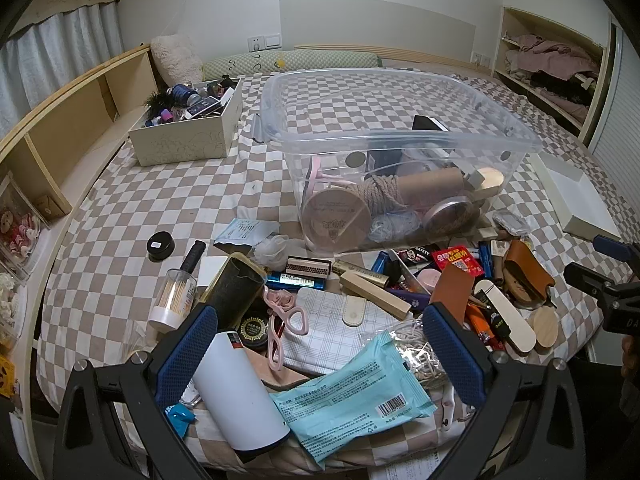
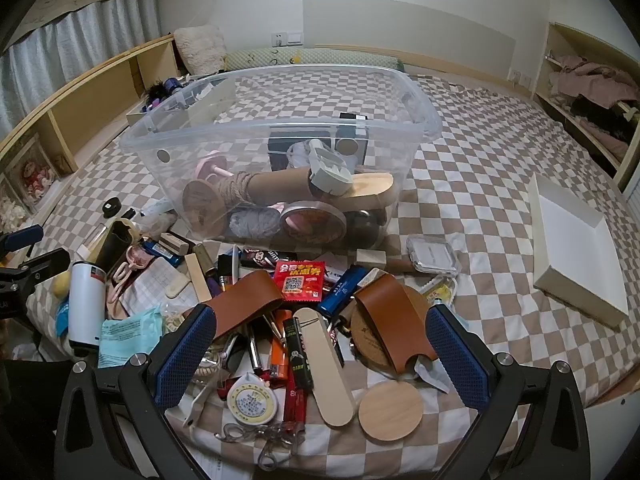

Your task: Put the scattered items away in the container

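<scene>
A clear plastic bin (image 1: 396, 148) (image 2: 280, 128) stands on the checkered bed, holding a rope-wrapped cardboard tube (image 1: 400, 190) (image 2: 256, 186), round tins and other bits. A heap of small items lies in front of it. My left gripper (image 1: 320, 356) hangs open above a white cylinder (image 1: 240, 388), a light-blue wipes pack (image 1: 352, 400) and a plaid pouch (image 1: 340, 320). My right gripper (image 2: 320, 360) hangs open above a long wooden paddle (image 2: 326, 364), a round wooden coaster (image 2: 390, 410), brown leather sleeves (image 2: 390, 320) and a red packet (image 2: 299, 280). Neither gripper touches anything.
A cream box (image 1: 188, 130) full of small things sits at the back left. A white box lid (image 1: 576, 196) (image 2: 576, 244) lies to the right. A wooden shelf (image 1: 68, 120) lines the left side, and an open closet (image 1: 552, 72) stands at the back right.
</scene>
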Demonstrator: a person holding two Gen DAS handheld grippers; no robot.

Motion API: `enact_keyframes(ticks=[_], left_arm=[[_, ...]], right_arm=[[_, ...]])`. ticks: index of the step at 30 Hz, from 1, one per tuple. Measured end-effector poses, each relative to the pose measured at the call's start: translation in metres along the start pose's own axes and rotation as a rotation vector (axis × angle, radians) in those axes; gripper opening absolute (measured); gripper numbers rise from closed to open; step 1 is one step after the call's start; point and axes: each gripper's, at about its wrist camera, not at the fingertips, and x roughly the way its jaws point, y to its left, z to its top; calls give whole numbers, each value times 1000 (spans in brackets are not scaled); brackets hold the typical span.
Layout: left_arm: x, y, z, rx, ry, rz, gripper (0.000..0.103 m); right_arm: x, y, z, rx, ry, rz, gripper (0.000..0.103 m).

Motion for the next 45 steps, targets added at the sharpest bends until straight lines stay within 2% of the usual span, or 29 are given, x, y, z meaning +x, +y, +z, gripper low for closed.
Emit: enact_keyframes(ticks=[25, 32, 40, 45], left_arm=[[1, 2, -3, -1, 5, 0, 103], [3, 2, -6, 3, 13, 1, 103], [7, 0, -8, 13, 33, 1, 103], [11, -2, -11, 20, 58, -7, 103]], right_arm=[[8, -1, -5, 2, 26, -4, 103], [20, -7, -8, 48, 92, 14, 103], [27, -1, -13, 12, 111, 20, 103], [41, 2, -17, 35, 161, 61, 103]])
